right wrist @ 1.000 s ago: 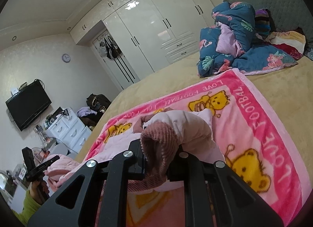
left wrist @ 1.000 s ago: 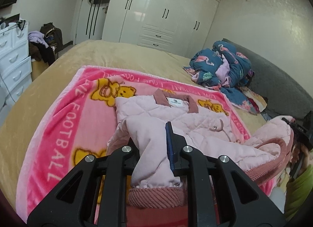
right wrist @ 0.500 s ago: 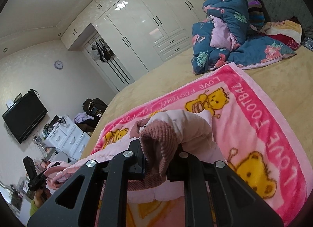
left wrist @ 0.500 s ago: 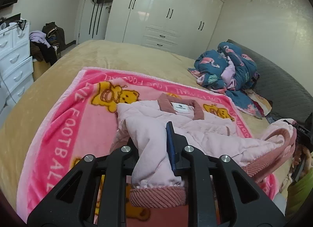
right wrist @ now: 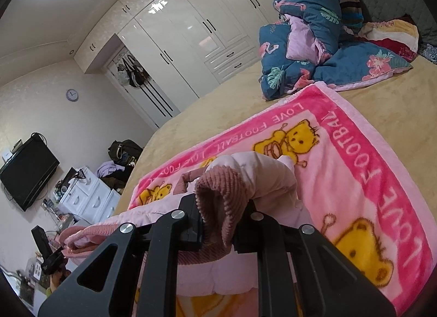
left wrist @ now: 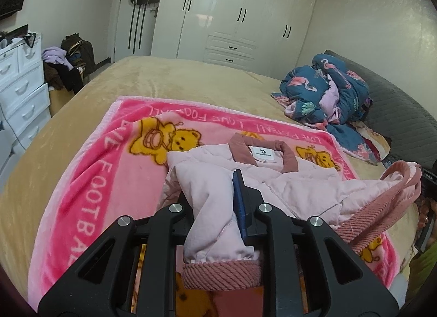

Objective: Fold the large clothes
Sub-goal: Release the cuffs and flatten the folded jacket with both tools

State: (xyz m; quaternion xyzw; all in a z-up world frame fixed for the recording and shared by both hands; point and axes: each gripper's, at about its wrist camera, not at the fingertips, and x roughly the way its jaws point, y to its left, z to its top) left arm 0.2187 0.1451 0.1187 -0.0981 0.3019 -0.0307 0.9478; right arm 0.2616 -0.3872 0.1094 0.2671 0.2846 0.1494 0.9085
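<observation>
Since the earlier frames, both grippers had carried the pink jacket point(left wrist: 297, 183) farther onto the pink blanket point(left wrist: 90, 180) on the bed point(left wrist: 164, 76). The left gripper point(left wrist: 218, 207) pinched a sleeve between its fingers; the right gripper point(right wrist: 221, 216) pinched the ribbed hem point(right wrist: 218, 194).

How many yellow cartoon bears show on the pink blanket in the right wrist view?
3: one yellow bear beyond the pale pink quilted jacket, one near right, one left. The jacket may hide more.
</observation>
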